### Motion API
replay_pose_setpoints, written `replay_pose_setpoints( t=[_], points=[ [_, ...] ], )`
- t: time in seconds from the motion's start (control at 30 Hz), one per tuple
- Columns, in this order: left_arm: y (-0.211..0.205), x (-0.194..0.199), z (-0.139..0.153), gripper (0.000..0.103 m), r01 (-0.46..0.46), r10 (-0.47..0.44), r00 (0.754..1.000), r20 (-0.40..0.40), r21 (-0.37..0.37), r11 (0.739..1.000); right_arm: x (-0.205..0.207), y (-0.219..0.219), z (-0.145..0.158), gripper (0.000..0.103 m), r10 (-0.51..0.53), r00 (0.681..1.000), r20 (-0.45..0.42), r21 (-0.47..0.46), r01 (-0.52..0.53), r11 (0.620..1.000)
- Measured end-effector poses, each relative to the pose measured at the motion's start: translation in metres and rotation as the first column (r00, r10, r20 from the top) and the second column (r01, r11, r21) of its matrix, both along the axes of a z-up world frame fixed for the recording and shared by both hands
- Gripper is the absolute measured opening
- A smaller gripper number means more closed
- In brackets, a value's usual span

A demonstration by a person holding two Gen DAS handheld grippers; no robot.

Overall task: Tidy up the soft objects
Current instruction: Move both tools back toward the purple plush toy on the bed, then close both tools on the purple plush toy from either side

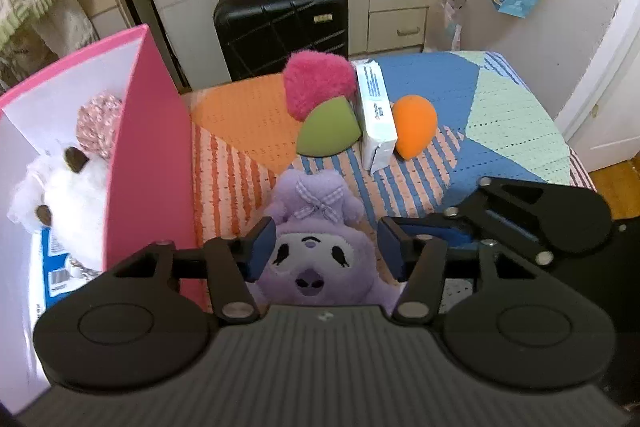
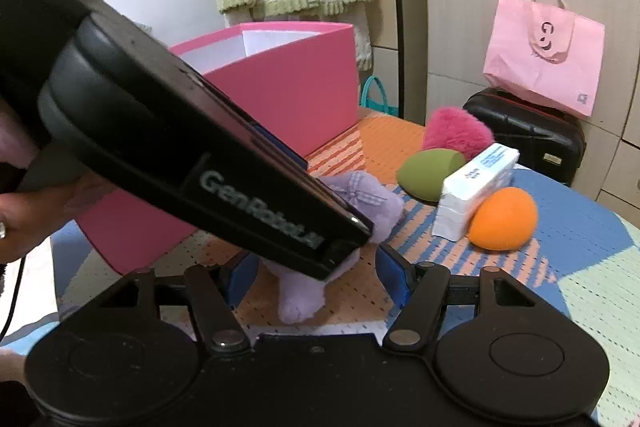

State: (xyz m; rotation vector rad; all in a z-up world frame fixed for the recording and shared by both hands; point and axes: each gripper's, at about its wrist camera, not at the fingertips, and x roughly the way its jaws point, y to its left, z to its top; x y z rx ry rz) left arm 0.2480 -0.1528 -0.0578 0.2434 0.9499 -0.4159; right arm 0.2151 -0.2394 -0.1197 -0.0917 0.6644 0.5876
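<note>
Left gripper (image 1: 326, 247): my jaws straddle the purple plush (image 1: 316, 251); grip uncertain.
Right gripper (image 2: 316, 275): apart, plush leg between.
Ahead: sponges, tissue pack (image 1: 376, 115).
Left: pink box (image 1: 148, 131).

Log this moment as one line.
phase: reaching | left tongs: open around purple plush head, right pad apart | right tongs: open over plush leg | pink box: holds white plush
</note>
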Motion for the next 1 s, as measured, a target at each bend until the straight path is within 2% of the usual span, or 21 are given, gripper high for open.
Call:
replay_pose_setpoints(
  t=[0.17,0.2,0.23,0.37,0.53,0.63,0.7,0.83,0.93,1.0],
  points=[
    [0.000,0.003,-0.002,0.054,-0.009,0.009,1.000,-0.009,-0.012,1.000,0.008,0.002,-0.004,0.068,0.014,1.000,-0.016,0.016,-0.013,1.000],
    [0.000,0.003,-0.002,0.054,-0.010,0.010,1.000,-0.009,-0.015,1.000,0.008,0.002,-0.004,0.065,0.017,1.000,-0.018,0.021,-0.017,1.000],
    [0.001,0.003,-0.001,0.053,-0.008,0.008,1.000,-0.012,-0.024,1.000,0.007,0.001,-0.004,0.058,0.026,0.999,-0.022,0.027,-0.025,0.999],
    [0.003,0.001,0.000,0.053,0.001,-0.002,1.000,-0.027,-0.049,0.999,0.000,-0.006,-0.002,0.051,0.024,1.000,-0.017,0.023,-0.024,0.999],
    [0.000,-0.006,0.002,0.054,0.048,-0.051,0.998,-0.043,-0.086,0.995,-0.017,-0.020,0.002,0.051,0.026,0.999,-0.024,0.019,-0.025,0.999],
    [0.002,-0.007,0.002,0.054,0.054,-0.058,0.998,-0.024,-0.143,0.988,-0.029,-0.031,0.003,0.051,0.017,1.000,-0.024,-0.003,-0.017,1.000],
    [0.005,-0.006,0.000,0.054,0.026,-0.031,0.999,-0.027,-0.168,0.985,-0.036,-0.041,0.003,0.051,0.008,0.999,-0.035,-0.010,-0.009,1.000],
    [0.007,-0.012,-0.006,0.056,0.063,-0.071,0.997,-0.031,-0.225,0.972,-0.047,-0.057,0.003,0.056,-0.017,0.999,-0.036,-0.023,0.016,1.000],
    [0.005,-0.019,-0.013,0.055,0.085,-0.090,0.996,-0.009,-0.221,0.971,-0.047,-0.064,-0.001,0.058,-0.046,0.996,-0.074,-0.005,0.046,0.999],
    [0.006,-0.025,-0.017,0.054,0.107,-0.108,0.994,0.007,-0.245,0.964,-0.050,-0.063,-0.004,0.059,-0.065,0.996,-0.060,0.007,0.066,0.998]
  ],
)
